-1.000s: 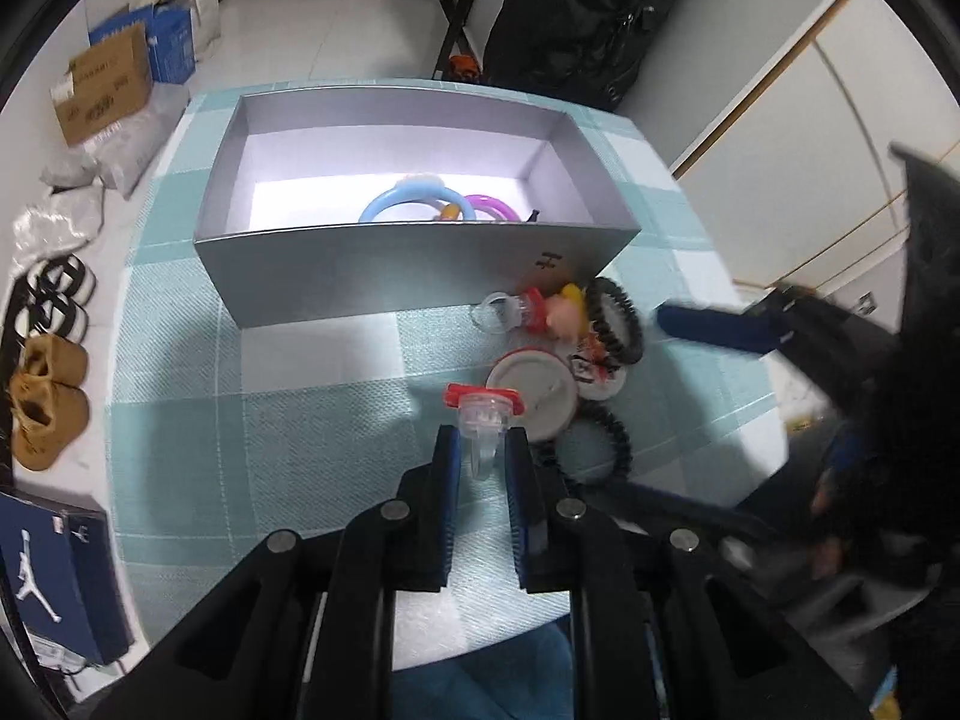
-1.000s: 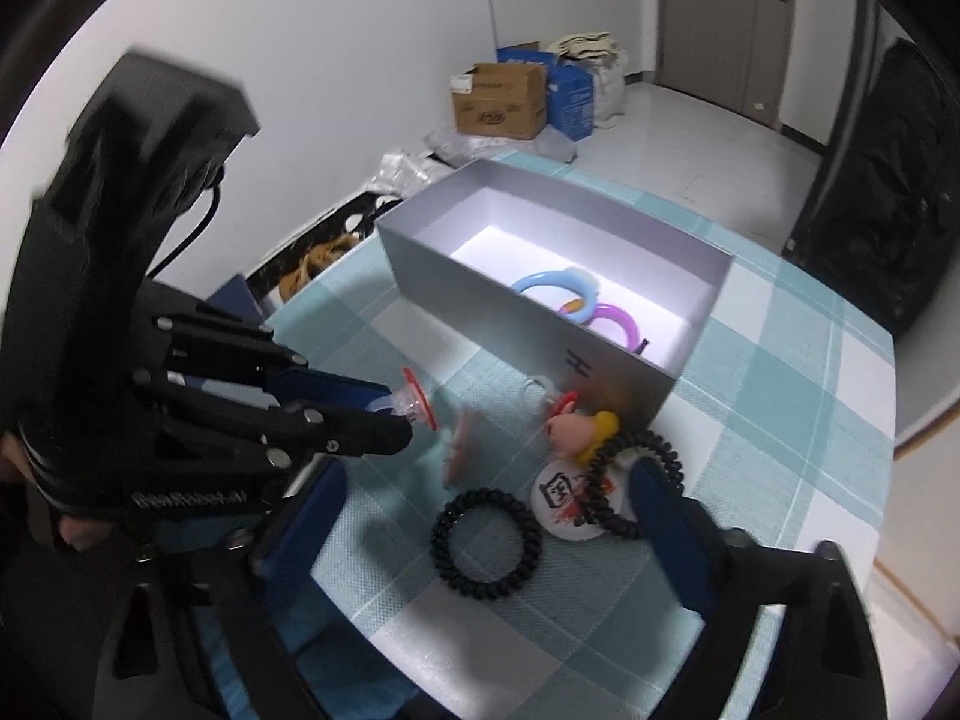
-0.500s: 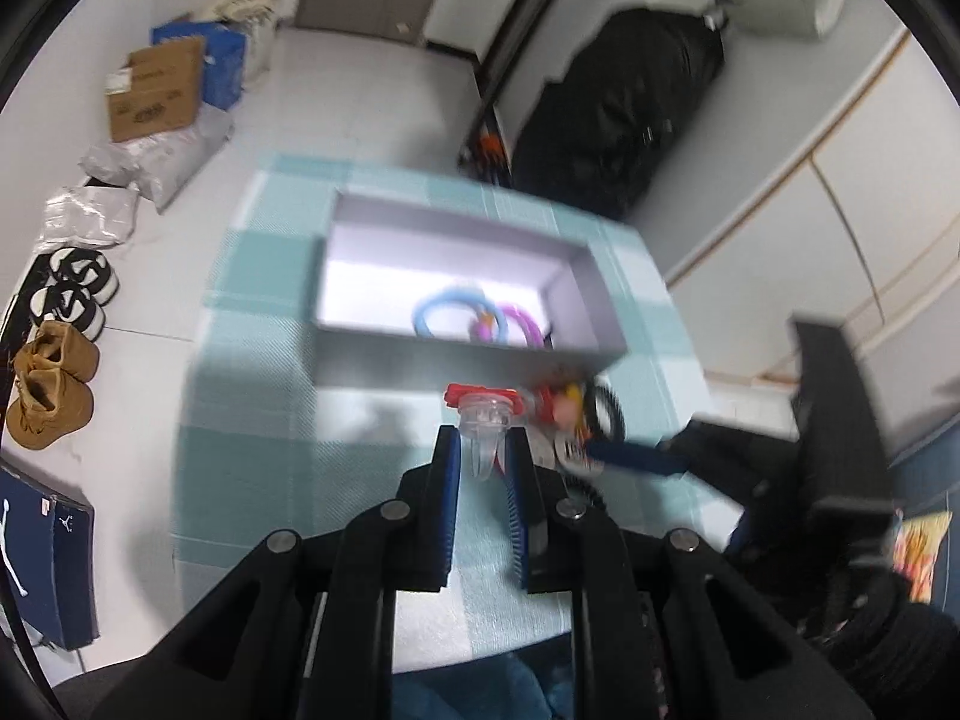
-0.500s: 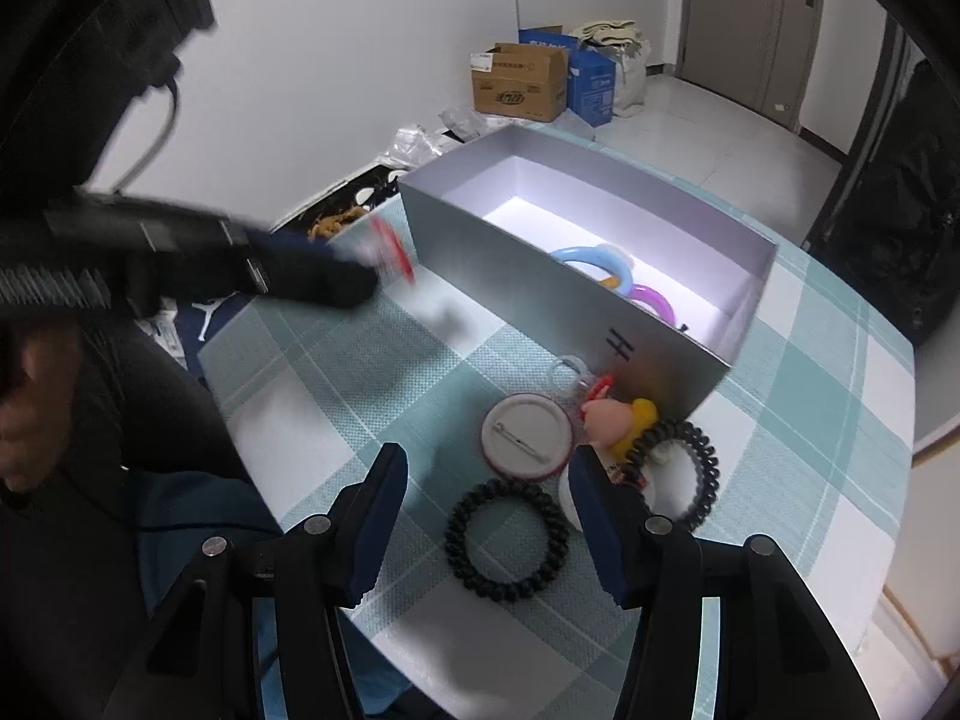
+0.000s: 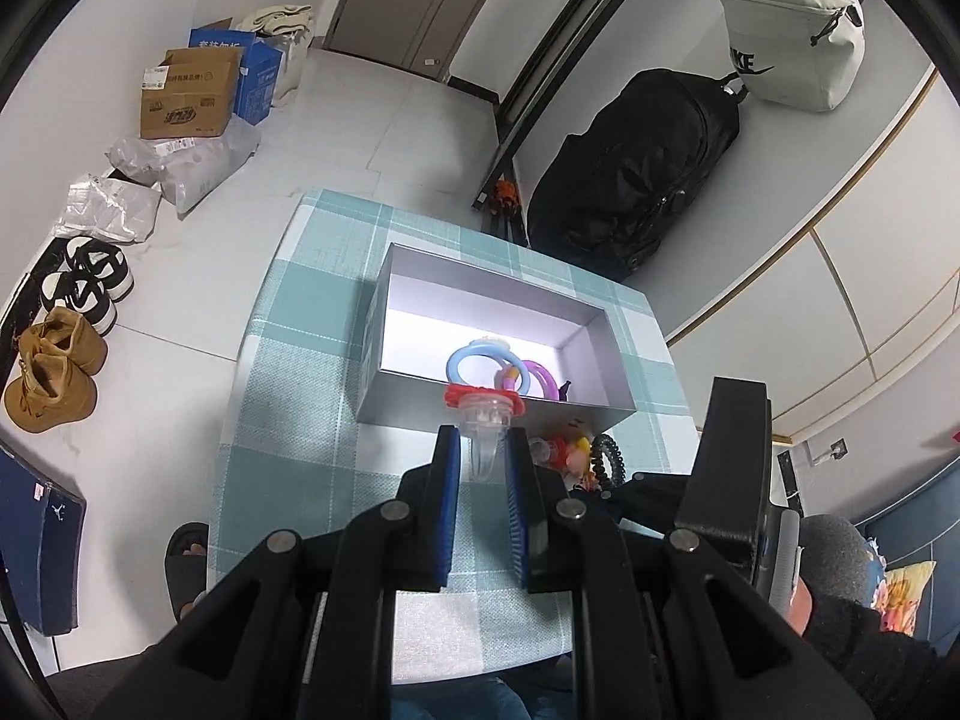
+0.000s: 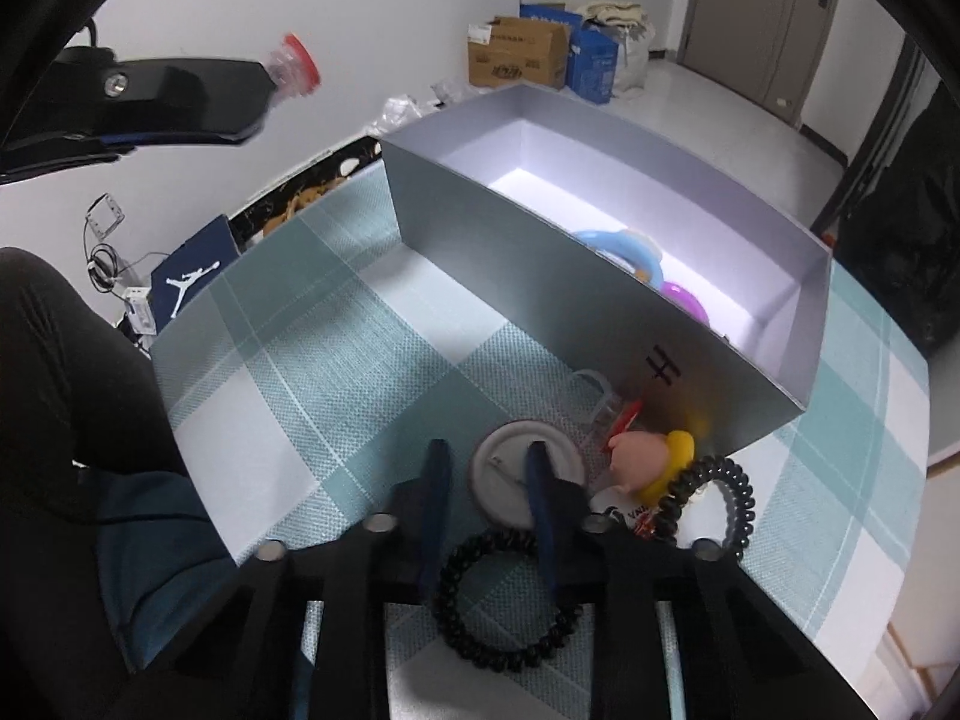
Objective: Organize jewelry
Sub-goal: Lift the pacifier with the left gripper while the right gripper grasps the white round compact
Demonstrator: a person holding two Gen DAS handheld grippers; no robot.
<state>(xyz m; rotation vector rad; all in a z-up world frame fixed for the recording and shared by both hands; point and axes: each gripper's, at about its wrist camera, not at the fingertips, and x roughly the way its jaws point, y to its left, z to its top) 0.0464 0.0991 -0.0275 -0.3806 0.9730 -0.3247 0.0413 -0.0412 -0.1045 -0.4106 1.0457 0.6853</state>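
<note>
Viewing the bench [image 5: 288, 420], we see the grey box [image 5: 480, 414] holding bracelets [image 5: 480, 360]; left gripper [image 5: 483, 462], jaws clamped on a red-rimmed clear charm [image 5: 485, 414], above the box's near wall; right gripper [image 6: 486, 474], jaws closing around a round badge [image 6: 510, 468].

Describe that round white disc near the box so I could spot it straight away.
Start at the open grey box on the checked teal tablecloth. Just in front of its near wall lies a small heap of trinkets. The round white badge lies at the heap's left edge, face down with a thin pin across its back, flat and pale beside the black coil hair ties and the pink figure.
</note>
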